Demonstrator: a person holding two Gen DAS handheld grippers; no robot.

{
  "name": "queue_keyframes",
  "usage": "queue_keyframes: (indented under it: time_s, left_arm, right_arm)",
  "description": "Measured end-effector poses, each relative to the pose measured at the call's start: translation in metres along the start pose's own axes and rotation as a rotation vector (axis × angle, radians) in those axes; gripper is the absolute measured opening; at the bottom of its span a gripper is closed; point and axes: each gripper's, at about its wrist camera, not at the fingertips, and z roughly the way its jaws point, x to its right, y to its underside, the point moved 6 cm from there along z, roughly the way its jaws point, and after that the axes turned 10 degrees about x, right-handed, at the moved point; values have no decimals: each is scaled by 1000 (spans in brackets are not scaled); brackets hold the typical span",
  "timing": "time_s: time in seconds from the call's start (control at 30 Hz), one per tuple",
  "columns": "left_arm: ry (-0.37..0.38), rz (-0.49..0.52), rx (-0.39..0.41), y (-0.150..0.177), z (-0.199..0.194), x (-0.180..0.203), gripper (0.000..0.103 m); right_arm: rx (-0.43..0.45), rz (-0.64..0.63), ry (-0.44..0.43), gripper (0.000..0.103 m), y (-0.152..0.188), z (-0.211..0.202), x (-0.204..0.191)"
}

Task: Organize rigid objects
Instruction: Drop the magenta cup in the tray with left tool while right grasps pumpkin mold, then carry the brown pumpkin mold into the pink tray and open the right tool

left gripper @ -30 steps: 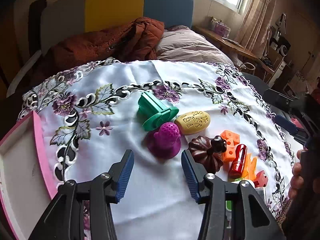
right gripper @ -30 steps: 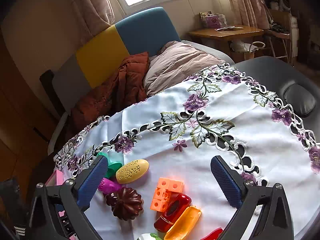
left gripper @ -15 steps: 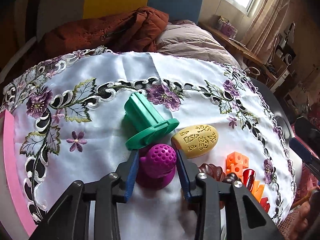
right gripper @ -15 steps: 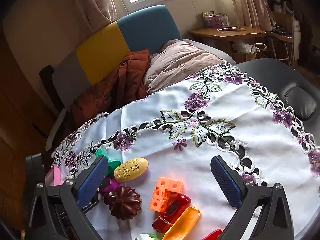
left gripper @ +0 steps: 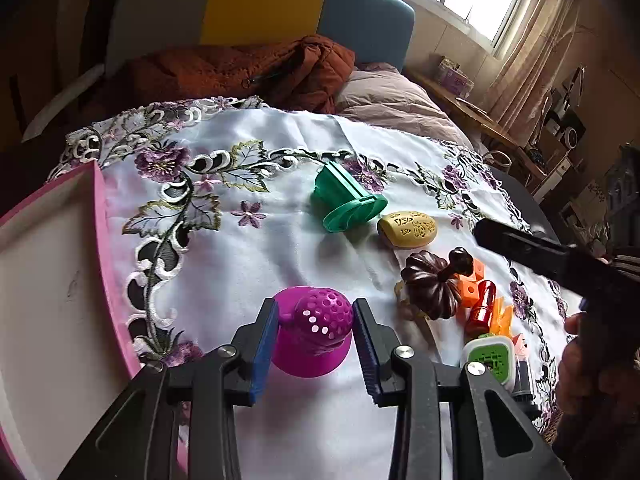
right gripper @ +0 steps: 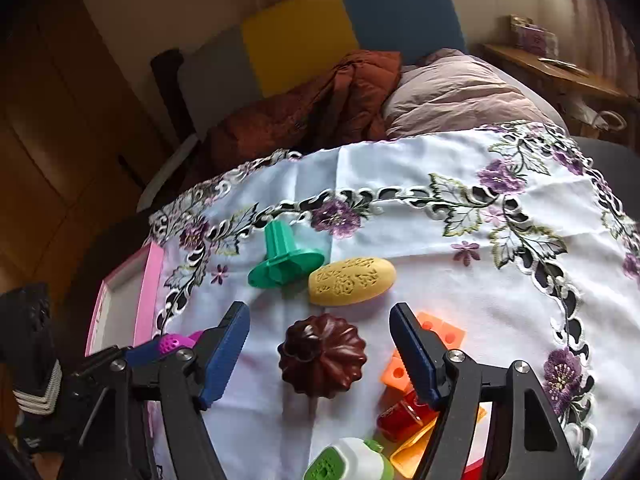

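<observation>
My left gripper (left gripper: 313,334) is shut on the purple perforated toy (left gripper: 316,330) and holds it above the white cloth, to the right of the pink-rimmed tray (left gripper: 102,240). The toy also shows in the right wrist view (right gripper: 176,342). My right gripper (right gripper: 320,354) is open, its fingers on either side of the dark brown fluted mold (right gripper: 322,354), which also shows in the left wrist view (left gripper: 432,284). A green stamp (right gripper: 284,258) and a yellow patterned oval (right gripper: 352,280) lie beyond it.
Orange blocks (right gripper: 436,338), a red piece (right gripper: 400,416) and a white-green item (right gripper: 348,462) crowd the near right. The embroidered tablecloth (right gripper: 400,200) covers the table. A bed with a rust jacket (left gripper: 240,72) lies behind. The tray shows at left in the right wrist view (right gripper: 152,292).
My left gripper has closed on the purple toy and carried it left, away from the green stamp. My right gripper has moved down and left over the brown mold.
</observation>
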Motion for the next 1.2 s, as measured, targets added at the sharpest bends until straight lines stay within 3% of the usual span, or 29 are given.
queue_keyframes:
  time_s: [0.17, 0.23, 0.3, 0.33, 0.37, 0.53, 0.67, 0.93, 1.0, 1.2]
  left_arm:
    - [-11, -49, 53, -8, -40, -31, 37]
    - [-37, -73, 85, -13, -56, -52, 37]
    - [-91, -83, 104, -15, -67, -81, 37]
    - [-123, -89, 109, -15, -70, -96, 37]
    - [-160, -101, 107, -13, -72, -115, 37]
    - [-307, -176, 84, -7, -69, -200, 37]
    - [-374, -205, 53, -6, -56, -240, 37]
    - [-427, -230, 69, -16, -52, -259, 39]
    - [-420, -241, 85, -17, -60, -259, 44]
    - [-442, -241, 129, -6, -100, -242, 44]
  right_arm:
    - [-85, -70, 27, 71, 17, 21, -8]
    - [-102, -92, 38, 50, 21, 27, -10]
    - [-109, -137, 68, 38, 25, 31, -12]
    - [-101, -159, 85, 27, 25, 31, -13]
    - [-98, -164, 80, 24, 25, 31, -14]
    - [-97, -175, 82, 24, 24, 31, -16]
    - [-97, -152, 70, 24, 24, 31, -14]
    - [-89, -185, 78, 24, 24, 32, -16]
    - [-89, -187, 80, 24, 24, 32, -16]
    - [-85, -204, 90, 24, 24, 32, -17]
